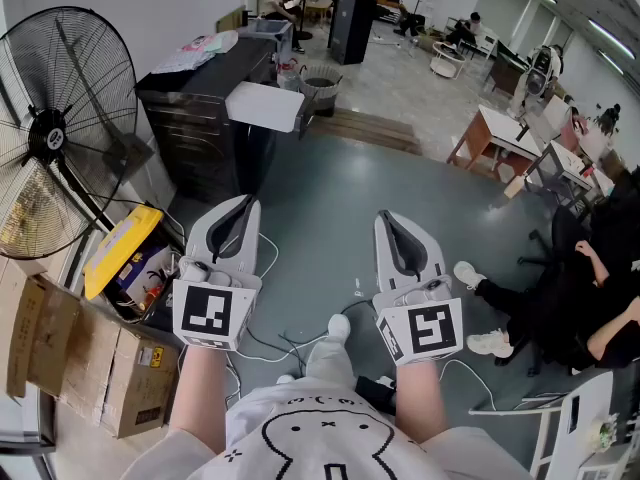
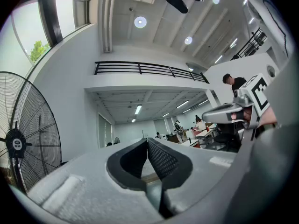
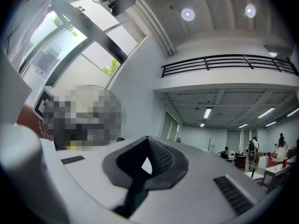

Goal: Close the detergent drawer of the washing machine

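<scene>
A dark washing machine (image 1: 205,118) stands at the far left of the head view, several steps away. A white drawer (image 1: 265,106) juts out from its top right corner. My left gripper (image 1: 241,208) and right gripper (image 1: 391,220) are held side by side in front of my body, well short of the machine and pointing across the floor. On both, the jaws meet at the tips with nothing between them. The left gripper view shows its padded fingertips (image 2: 154,153) pressed together against the ceiling and far hall. In the right gripper view the fingertips (image 3: 156,153) are together too.
A big standing fan (image 1: 60,138) is at the left. Below it lie cardboard boxes (image 1: 70,358) and a yellow-lidded bin (image 1: 122,250). Cables (image 1: 290,343) trail across the grey floor by my feet. A seated person (image 1: 590,298) is at the right, with desks (image 1: 500,133) beyond.
</scene>
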Demonstrator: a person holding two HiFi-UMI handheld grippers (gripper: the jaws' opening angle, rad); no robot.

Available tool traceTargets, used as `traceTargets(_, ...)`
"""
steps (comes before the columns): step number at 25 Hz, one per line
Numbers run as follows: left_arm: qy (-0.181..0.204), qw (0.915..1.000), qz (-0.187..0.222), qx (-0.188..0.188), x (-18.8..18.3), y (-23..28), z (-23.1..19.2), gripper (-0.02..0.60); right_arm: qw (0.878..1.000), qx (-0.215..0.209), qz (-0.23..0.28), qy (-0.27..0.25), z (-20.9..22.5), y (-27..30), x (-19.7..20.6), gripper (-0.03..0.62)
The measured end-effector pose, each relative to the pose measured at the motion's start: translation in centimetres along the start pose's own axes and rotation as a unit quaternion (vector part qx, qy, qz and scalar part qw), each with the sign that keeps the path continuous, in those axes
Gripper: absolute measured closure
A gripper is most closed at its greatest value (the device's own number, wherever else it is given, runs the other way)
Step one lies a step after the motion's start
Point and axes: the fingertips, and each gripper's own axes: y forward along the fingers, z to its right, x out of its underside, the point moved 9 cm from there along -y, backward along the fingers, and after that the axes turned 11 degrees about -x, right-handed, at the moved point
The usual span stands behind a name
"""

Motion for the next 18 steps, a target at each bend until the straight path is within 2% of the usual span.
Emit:
traceTargets(8, 0.01, 0.9999, 0.006, -0.002, 0.3, 2.5, 0.2, 0.563, 1.0, -0.002, 0.004, 0.013, 2.5, 1.1, 1.0, 0.599)
traceTargets(18, 0.002, 0.9996, -0.014, -0.025, 2.3, 8.2, 1.1, 0.563, 0.997, -0.035, 0.027, 0.06, 7.5, 4.5, 4.2, 0.589)
